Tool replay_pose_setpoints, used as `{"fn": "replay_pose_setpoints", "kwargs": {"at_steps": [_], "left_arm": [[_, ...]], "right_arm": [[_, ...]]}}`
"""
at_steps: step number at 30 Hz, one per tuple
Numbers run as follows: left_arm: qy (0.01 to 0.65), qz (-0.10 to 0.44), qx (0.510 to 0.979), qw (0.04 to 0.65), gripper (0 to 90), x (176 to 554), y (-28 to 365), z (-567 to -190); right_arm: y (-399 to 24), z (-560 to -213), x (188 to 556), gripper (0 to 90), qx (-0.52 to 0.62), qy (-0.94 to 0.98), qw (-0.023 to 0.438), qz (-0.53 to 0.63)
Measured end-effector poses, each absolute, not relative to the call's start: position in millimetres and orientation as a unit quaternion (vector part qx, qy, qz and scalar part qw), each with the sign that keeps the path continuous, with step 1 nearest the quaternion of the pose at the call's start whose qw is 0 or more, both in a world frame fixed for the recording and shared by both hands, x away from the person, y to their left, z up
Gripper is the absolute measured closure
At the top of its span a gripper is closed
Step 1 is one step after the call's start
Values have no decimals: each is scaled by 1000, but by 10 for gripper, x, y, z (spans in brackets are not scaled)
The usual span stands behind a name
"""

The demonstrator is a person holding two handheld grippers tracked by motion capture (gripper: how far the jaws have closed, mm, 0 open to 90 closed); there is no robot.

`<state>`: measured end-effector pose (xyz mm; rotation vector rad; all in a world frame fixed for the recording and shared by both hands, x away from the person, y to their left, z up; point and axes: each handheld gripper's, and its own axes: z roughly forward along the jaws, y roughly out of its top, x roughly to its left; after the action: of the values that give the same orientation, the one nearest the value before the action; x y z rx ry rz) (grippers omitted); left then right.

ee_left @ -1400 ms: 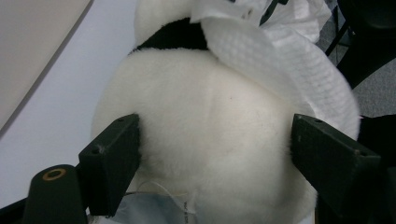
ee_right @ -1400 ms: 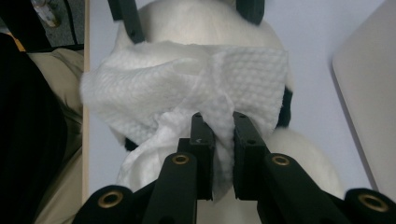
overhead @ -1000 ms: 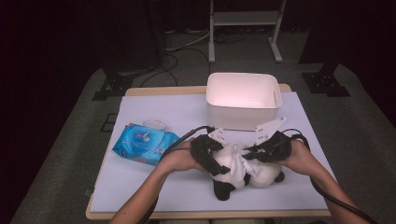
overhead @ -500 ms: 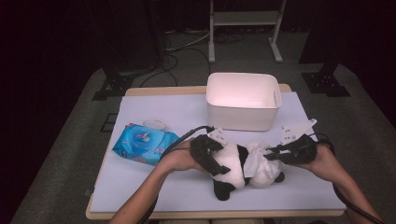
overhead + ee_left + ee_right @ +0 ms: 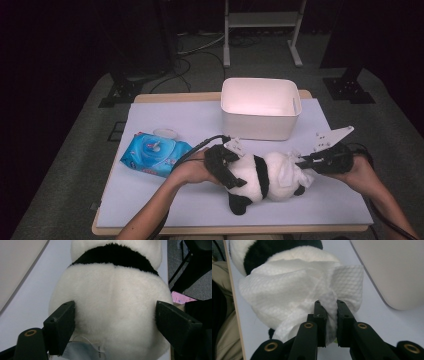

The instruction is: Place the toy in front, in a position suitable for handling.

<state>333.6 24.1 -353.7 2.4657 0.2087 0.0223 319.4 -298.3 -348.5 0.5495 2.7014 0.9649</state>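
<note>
Currently the right gripper (image 5: 329,307) has its 2 jaws nearly closed, pinching a bunched fold of a white wet wipe (image 5: 287,290). The wipe is embossed and thin, and it drapes over one end of the toy. The left gripper (image 5: 115,322) stands wide, 1 pad on each flank of the panda plush (image 5: 112,302), pressed into the fur and holding the body down.

In the high view the panda plush (image 5: 260,175) lies on its side on the white table (image 5: 165,200), near the front edge, between the left gripper (image 5: 222,162) and the right gripper (image 5: 312,161). The white bin (image 5: 260,107) stands just behind it. A blue wipe pack (image 5: 155,154) lies to its left, apart from it.

Risks, as judged:
- The pinch takes only a narrow twist of wipe; a firm rub could tear it or pull it free of the jaws.
- The fur is deep and compressible; if the left pads only grip pile, the toy could roll or slide toward the table edge under the wiping force.
- The wipe could snag on a black limb and bunch up instead of sliding.

Plush: white body, black band and limbs, a sewn label near the left pad, no visible stain.
</note>
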Motion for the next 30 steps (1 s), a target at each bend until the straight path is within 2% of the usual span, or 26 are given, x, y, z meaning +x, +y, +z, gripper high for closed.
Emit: {"fn": "replay_pose_setpoints", "kwargs": {"at_steps": [19, 30], "left_arm": [[73, 6, 943, 325, 183, 3326, 234, -3533], [72, 8, 942, 326, 183, 3316, 223, -3533]], "right_arm": [[-2438, -3426, 3378, 780, 134, 924, 91, 347], [-2127, -3432, 3311, 585, 100, 931, 69, 344]]}}
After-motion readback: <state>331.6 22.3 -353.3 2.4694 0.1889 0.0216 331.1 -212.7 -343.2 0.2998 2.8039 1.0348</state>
